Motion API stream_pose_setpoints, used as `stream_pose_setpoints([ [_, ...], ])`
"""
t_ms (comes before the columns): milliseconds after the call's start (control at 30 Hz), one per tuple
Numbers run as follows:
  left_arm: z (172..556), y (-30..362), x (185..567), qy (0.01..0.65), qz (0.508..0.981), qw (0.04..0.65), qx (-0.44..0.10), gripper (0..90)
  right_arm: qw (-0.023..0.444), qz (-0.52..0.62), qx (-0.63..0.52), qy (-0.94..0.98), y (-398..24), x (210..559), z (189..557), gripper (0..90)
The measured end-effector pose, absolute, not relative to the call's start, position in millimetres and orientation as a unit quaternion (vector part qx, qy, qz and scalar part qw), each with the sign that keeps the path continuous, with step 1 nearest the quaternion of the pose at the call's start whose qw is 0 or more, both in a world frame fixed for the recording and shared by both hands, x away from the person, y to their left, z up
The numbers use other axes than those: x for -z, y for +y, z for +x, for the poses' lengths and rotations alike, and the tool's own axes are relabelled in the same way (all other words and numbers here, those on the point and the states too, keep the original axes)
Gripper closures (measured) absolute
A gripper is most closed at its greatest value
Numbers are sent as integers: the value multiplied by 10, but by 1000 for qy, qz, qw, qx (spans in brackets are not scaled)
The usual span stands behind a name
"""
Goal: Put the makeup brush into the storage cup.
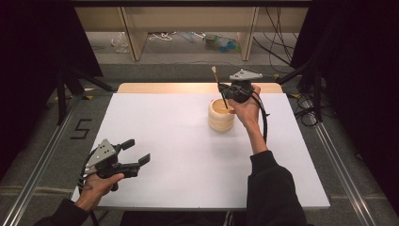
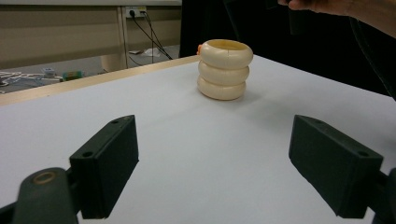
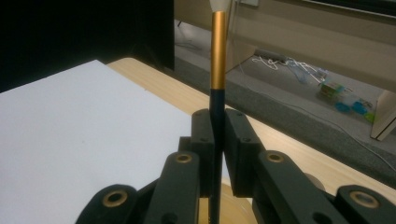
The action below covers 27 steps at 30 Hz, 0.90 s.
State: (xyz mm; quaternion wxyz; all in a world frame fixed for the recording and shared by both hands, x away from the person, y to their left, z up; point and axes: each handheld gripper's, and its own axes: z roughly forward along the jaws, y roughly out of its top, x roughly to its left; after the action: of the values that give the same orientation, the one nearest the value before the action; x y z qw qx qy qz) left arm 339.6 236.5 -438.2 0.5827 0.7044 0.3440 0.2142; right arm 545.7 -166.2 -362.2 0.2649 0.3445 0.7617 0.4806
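Here the left gripper hovers near the table's front edge, jaws wide and empty. Farther off, the right gripper pinches a brush upright, its lower end inside the ringed cup. Lowering it straight, without scraping the rim, should keep the cup standing.

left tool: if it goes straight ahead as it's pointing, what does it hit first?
Probably the cream ringed holder. The left tool is open, low over the bare white table, and the holder sits roughly centred ahead of its jaws with nothing between. Depth is uncertain.
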Motion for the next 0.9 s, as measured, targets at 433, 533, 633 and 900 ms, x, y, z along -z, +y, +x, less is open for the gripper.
stream_pose_setpoints([
  [433,3396,2363,4383,345,704,583,-214,155,264,346,-471,767,-1631,3705,5497,831],
  [533,3396,2363,4383,345,704,583,-213,155,262,346,-473,766,-1613,3735,5502,831],
  [633,3397,2362,4384,346,703,584,-213,155,261,347,-471,768,-1605,3762,5503,831],
  [900,3399,2362,4385,344,703,585,-213,155,263,354,-466,767,-1618,3836,5508,831],
])
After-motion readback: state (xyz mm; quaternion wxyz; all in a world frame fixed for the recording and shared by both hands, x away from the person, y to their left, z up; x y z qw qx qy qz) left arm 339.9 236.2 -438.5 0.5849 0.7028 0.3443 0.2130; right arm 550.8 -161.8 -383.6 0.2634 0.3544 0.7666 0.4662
